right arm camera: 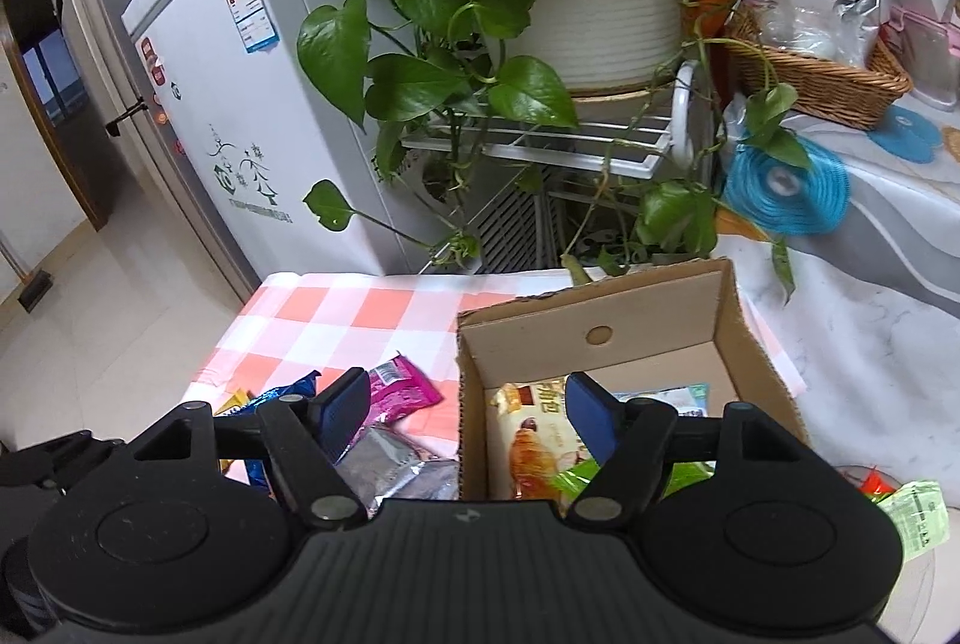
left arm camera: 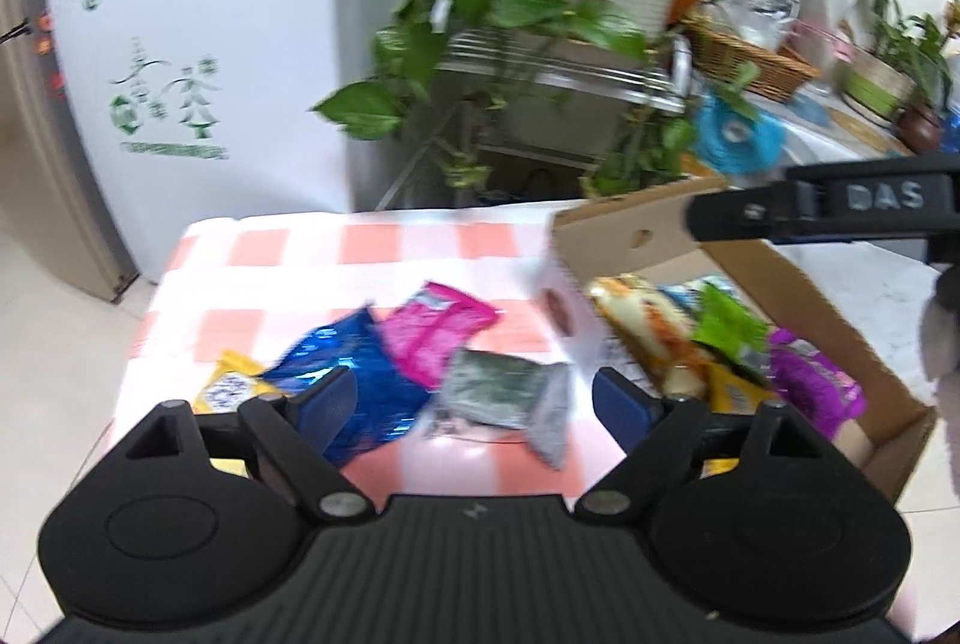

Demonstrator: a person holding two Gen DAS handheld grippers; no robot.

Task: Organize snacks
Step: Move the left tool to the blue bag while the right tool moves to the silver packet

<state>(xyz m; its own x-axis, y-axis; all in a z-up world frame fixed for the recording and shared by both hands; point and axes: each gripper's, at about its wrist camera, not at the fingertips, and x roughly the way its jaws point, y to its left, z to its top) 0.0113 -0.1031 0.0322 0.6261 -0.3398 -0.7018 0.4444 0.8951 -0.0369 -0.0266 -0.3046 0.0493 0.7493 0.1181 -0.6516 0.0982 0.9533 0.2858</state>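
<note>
Loose snack packs lie on the pink checked tablecloth (left arm camera: 300,248): a blue pack (left arm camera: 354,368), a pink pack (left arm camera: 435,329), a grey-green pack (left arm camera: 498,389) and a yellow pack (left arm camera: 231,383). A cardboard box (left arm camera: 804,284) to their right holds several packs, among them a bread pack (left arm camera: 645,323), a green one (left arm camera: 729,323) and a purple one (left arm camera: 810,380). My left gripper (left arm camera: 474,407) is open and empty above the grey-green pack. My right gripper (right arm camera: 465,410) is open and empty over the near left wall of the box (right arm camera: 660,320). Its body shows in the left wrist view (left arm camera: 840,209).
A white freezer (left arm camera: 180,74) stands behind the table. A large potted vine (right arm camera: 540,14) on a wire rack hangs close behind the box. To the right is a counter with a wicker basket (right arm camera: 822,74) and blue coasters (right arm camera: 786,188).
</note>
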